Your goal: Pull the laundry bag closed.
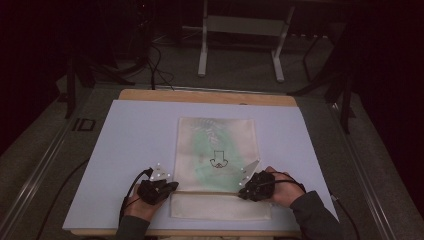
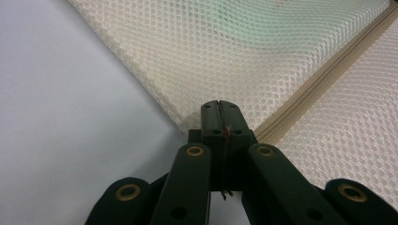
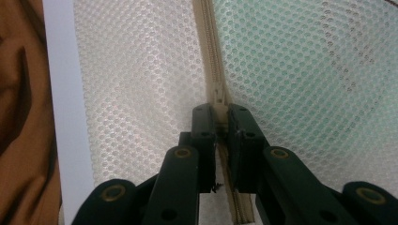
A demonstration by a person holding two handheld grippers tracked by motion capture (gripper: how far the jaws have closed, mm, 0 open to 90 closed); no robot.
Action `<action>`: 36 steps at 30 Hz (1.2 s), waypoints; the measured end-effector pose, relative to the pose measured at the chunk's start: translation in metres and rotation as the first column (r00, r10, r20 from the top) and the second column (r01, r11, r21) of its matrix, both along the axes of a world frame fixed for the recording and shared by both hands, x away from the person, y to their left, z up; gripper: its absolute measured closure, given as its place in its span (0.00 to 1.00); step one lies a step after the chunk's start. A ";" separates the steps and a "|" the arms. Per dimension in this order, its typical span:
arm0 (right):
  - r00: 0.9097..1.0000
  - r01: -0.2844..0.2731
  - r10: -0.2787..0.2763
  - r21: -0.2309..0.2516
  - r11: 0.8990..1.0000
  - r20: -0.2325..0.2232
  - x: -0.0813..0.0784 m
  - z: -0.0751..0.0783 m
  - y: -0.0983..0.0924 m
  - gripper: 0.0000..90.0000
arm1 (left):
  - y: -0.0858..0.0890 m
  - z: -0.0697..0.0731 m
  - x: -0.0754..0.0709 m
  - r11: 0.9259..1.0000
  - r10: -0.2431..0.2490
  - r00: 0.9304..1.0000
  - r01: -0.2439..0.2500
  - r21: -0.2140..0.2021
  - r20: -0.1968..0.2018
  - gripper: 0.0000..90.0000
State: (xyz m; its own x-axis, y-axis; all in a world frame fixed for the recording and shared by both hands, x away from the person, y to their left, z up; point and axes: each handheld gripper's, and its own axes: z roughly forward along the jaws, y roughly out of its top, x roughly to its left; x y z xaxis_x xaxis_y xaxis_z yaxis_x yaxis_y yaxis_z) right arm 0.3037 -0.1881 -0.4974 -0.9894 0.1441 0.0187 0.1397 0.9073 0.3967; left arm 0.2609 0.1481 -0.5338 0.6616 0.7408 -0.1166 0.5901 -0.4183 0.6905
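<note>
A cream mesh zip bag [image 1: 217, 150] lies flat on a pale board [image 1: 135, 140], with something green showing through it and a small black mark on its front. Its beige zipper [image 1: 210, 192] runs across near the front edge. My left gripper [image 1: 172, 186] is at the bag's left edge by the zipper's end. In the left gripper view the left gripper [image 2: 219, 104] has its jaws pressed together on the rim of the mesh [image 2: 211, 47], beside the zipper [image 2: 324, 79]. My right gripper [image 1: 242, 192] is at the zipper's right part. The right gripper [image 3: 220, 115] pinches the beige zipper pull on the zipper [image 3: 213, 47].
The board rests on a wooden table [image 1: 200, 96], whose brown top [image 3: 19, 117] shows past the board's edge. Beyond the table stand a metal frame's legs [image 1: 202, 55] and cables on the dark floor. A person's sleeves come in at the bottom.
</note>
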 end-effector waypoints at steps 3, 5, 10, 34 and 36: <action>1.000 -0.002 0.002 0.001 1.000 0.002 0.000 -0.001 0.000 0.92 | 0.000 0.000 0.000 1.000 0.001 1.000 -0.001 0.000 0.001 0.99; 1.000 -0.003 0.003 0.005 1.000 0.002 0.000 -0.001 -0.001 0.92 | 0.000 0.000 0.000 1.000 0.000 1.000 0.000 0.000 0.000 0.99; 1.000 0.000 0.000 0.003 1.000 0.000 -0.001 -0.001 -0.003 0.92 | 0.000 0.000 0.000 1.000 -0.001 1.000 0.001 0.001 0.001 0.99; 1.000 0.016 -0.016 0.021 1.000 -0.006 -0.003 -0.001 -0.014 0.92 | 0.000 0.000 0.000 1.000 -0.002 1.000 0.002 0.003 0.002 0.99; 1.000 0.018 -0.018 0.015 1.000 -0.005 -0.003 -0.001 -0.015 0.92 | 0.000 0.000 0.000 1.000 -0.001 1.000 0.001 0.003 0.003 0.99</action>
State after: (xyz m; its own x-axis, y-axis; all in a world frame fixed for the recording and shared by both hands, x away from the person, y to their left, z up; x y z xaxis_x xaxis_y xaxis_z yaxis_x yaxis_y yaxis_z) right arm 0.3009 -0.2032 -0.4984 -0.9865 0.1617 0.0253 0.1578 0.8987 0.4092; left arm 0.2609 0.1478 -0.5337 0.6626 0.7405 -0.1122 0.5877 -0.4212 0.6908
